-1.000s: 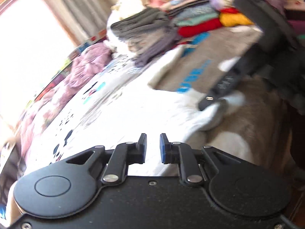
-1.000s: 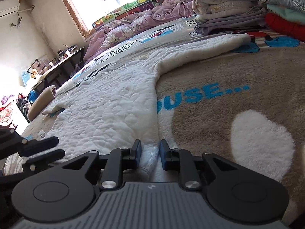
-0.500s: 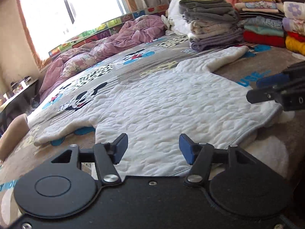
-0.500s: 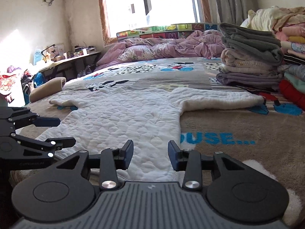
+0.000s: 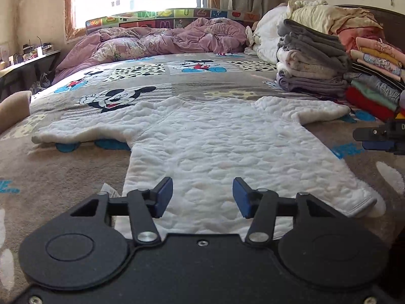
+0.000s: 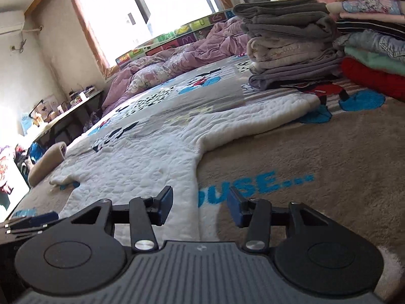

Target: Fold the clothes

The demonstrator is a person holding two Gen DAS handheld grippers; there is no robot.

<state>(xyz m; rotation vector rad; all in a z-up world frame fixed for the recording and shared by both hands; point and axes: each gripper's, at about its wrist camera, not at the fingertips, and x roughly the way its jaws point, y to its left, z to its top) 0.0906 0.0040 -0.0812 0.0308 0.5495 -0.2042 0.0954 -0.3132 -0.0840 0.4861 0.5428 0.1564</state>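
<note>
A white quilted long-sleeved top point(image 5: 215, 136) lies spread flat on the bed, sleeves out to both sides, hem toward me. My left gripper point(image 5: 202, 196) is open and empty, just above the hem near its middle. My right gripper point(image 6: 200, 204) is open and empty over the top's right side edge point(image 6: 152, 162), at the hem's right end. The right gripper's fingers point(image 5: 377, 136) show at the right edge of the left wrist view. The left gripper's fingers point(image 6: 30, 221) show at the far left of the right wrist view.
A Mickey Mouse blanket point(image 5: 63, 177) covers the bed. Stacks of folded clothes point(image 5: 314, 68) stand at the right, near the right sleeve point(image 6: 278, 111). A rumpled purple duvet point(image 5: 162, 40) lies at the far end under the window. A desk point(image 6: 65, 111) stands left of the bed.
Both grippers went from nearly shut at the hem to wide open. The left view swung from tilted to level and now faces the whole top.
</note>
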